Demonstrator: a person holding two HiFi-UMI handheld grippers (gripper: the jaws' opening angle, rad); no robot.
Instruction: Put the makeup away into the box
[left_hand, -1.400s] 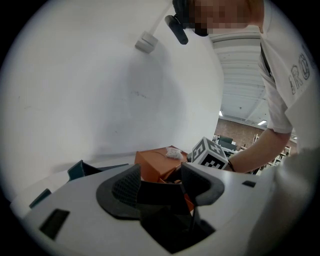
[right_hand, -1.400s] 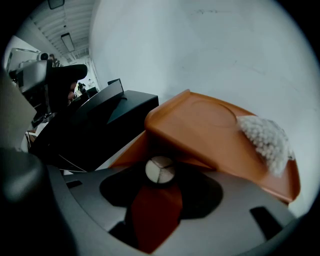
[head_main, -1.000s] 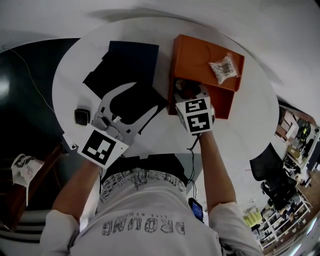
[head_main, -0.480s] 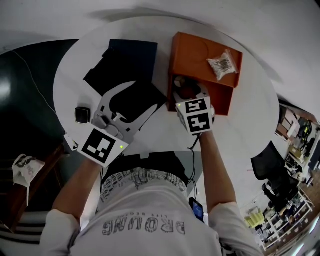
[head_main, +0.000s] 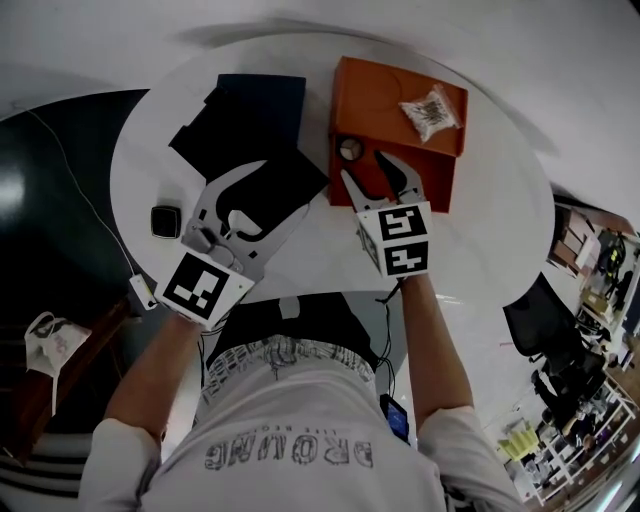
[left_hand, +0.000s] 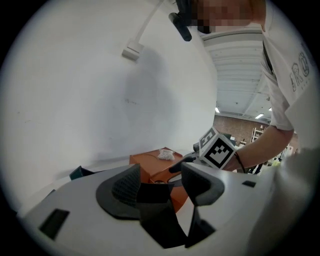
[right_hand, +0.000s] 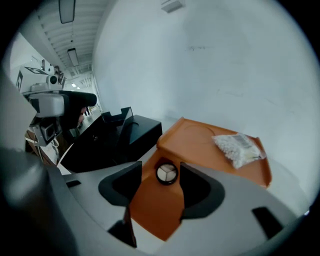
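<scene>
I'm seeing the right gripper (head_main: 362, 165) hanging over the box's (head_main: 440, 182) near wall, jaws spread, and they've just been opening with nothing pinched between them. The compact (head_main: 349, 149) is sitting inside the box, in the left corner up by the lid (head_main: 375, 95), lying free below the jaw tips and clear of both pads. A bag of beads (head_main: 428, 112) is lying on the open lid near its right edge, well apart from the compact.

The left gripper (head_main: 285, 192) is hovering over the near corner of the black packaging (head_main: 245, 120), jaws spread too, empty.

For room, I'm reading it like this:
- a narrow bare strip of table (head_main: 490, 235) is running between the packaging and the box's left wall
- the right side of the table is lying open out to the rim
- a bare band is showing between the box's near wall and the table's near edge
- a small black device (head_main: 165, 221) is sitting close to the left rim, just beside the left gripper's body
- the rest of the box floor, right of the compact, is partly hidden under the right gripper
</scene>
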